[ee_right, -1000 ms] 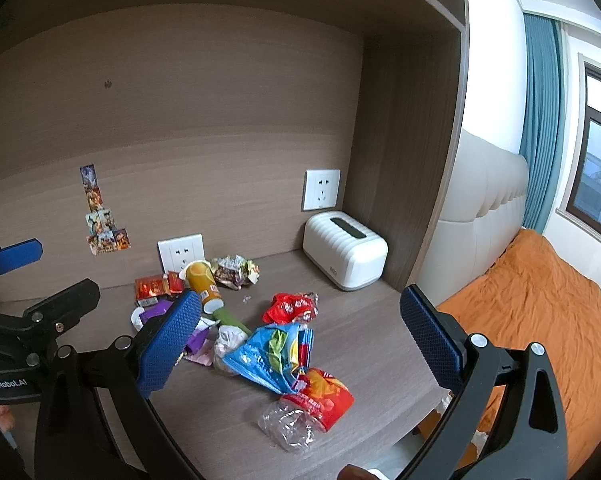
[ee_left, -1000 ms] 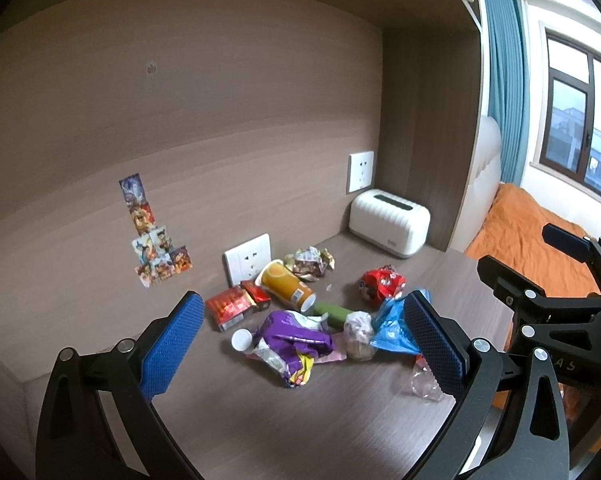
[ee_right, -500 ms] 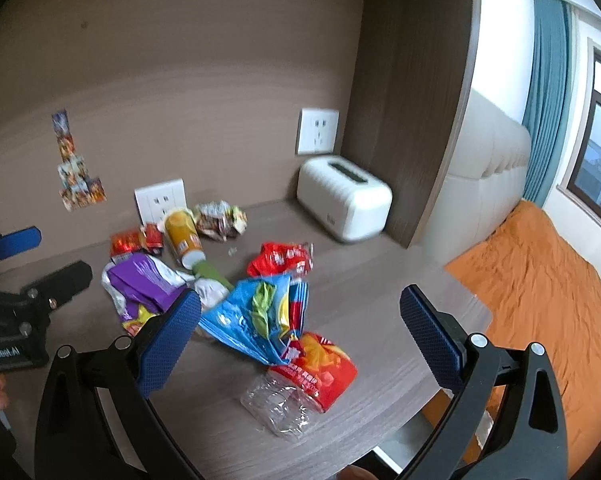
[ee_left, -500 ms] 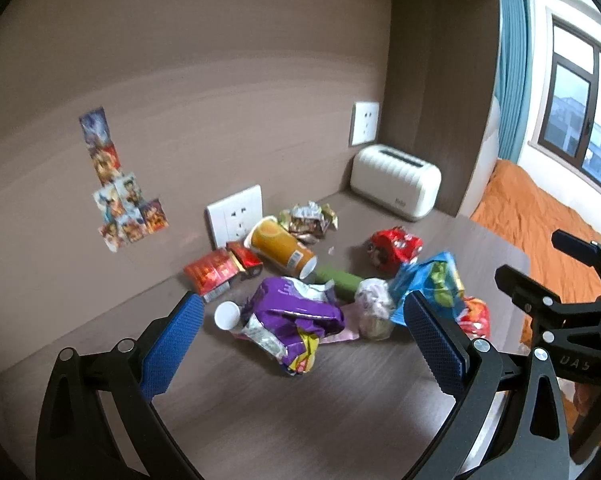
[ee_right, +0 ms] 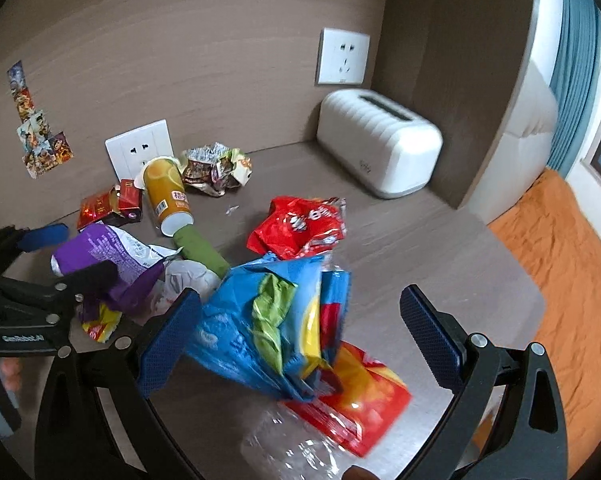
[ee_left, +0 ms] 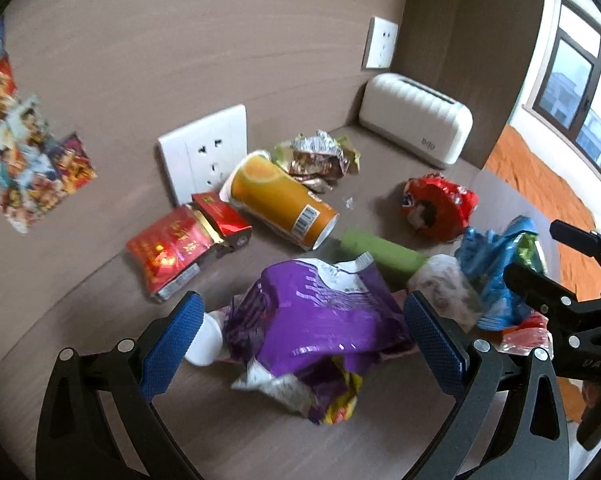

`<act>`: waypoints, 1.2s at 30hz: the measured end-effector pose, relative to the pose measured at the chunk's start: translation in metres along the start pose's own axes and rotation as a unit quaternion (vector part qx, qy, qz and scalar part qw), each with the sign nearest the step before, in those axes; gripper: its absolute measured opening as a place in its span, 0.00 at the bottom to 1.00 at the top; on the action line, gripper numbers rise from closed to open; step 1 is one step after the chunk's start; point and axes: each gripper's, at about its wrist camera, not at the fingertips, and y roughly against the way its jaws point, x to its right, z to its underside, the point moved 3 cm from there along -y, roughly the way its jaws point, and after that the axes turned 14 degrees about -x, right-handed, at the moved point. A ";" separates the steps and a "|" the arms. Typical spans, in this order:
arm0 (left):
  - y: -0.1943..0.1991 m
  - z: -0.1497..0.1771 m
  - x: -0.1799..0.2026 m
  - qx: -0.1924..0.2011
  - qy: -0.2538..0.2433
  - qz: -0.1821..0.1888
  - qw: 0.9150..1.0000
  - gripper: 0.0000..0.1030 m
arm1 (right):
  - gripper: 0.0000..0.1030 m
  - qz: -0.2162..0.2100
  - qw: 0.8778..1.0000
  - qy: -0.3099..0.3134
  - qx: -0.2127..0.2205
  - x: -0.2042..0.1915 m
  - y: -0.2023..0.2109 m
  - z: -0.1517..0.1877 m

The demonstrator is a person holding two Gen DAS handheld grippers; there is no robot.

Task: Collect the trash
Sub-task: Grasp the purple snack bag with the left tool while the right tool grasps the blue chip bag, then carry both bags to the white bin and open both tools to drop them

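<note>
Desk (ee_left: 80, 360) trash lies beneath both wide-spread tools: left (ee_left: 300, 340), right (ee_right: 300, 332).

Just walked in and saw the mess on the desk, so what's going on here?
A person with handheld tongs in each hand is starting to collect snack trash scattered on the brown wooden desk. The left tongs are open and straddle the crumpled purple snack bag. The right tongs are open over the crumpled blue snack bag, which lies on a crushed clear plastic bottle with a red label. Nothing is gripped yet. An orange paper cup on its side and other wrappers wait behind.
</note>
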 end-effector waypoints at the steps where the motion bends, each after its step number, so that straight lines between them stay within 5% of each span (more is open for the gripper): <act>1: -0.003 -0.001 0.000 -0.001 -0.002 0.005 1.000 0.94 | 0.92 -0.001 1.000 0.002 -0.007 -0.001 -0.004 -0.001; 2: -0.006 -0.001 0.001 0.003 -0.007 -0.007 1.000 0.91 | 0.88 -0.001 1.000 0.006 -0.011 -0.002 -0.008 -0.001; 4: -0.009 -0.002 0.004 0.002 -0.021 -0.005 1.000 0.75 | 0.66 -0.010 1.000 0.013 -0.024 -0.005 -0.013 0.001; 6: -0.014 -0.002 0.006 -0.006 -0.020 0.002 1.000 0.52 | 0.60 -0.009 0.999 0.016 -0.029 -0.007 -0.016 0.004; 9: -0.018 0.001 0.006 -0.008 -0.018 0.000 1.000 0.50 | 0.42 -0.001 1.000 0.019 -0.014 -0.009 -0.013 0.004; 13: -0.010 0.003 0.003 0.003 -0.006 0.011 1.000 0.44 | 0.34 -0.027 0.999 0.001 -0.017 -0.003 -0.011 0.001; 19: 0.021 0.001 0.001 0.029 -0.007 0.007 1.000 0.33 | 0.33 -0.054 0.998 -0.039 0.021 0.013 0.020 -0.006; 21: 0.033 -0.001 0.003 0.041 -0.010 0.005 0.999 0.22 | 0.33 -0.057 0.997 -0.048 0.032 0.017 0.030 -0.008; 30: 0.033 0.007 0.013 0.039 -0.022 0.004 0.999 0.16 | 0.33 -0.062 0.994 -0.061 0.071 0.029 0.067 -0.001; 36: 0.080 0.006 0.030 0.079 -0.037 0.007 0.996 0.16 | 0.33 -0.041 0.990 -0.076 0.116 0.048 0.111 0.014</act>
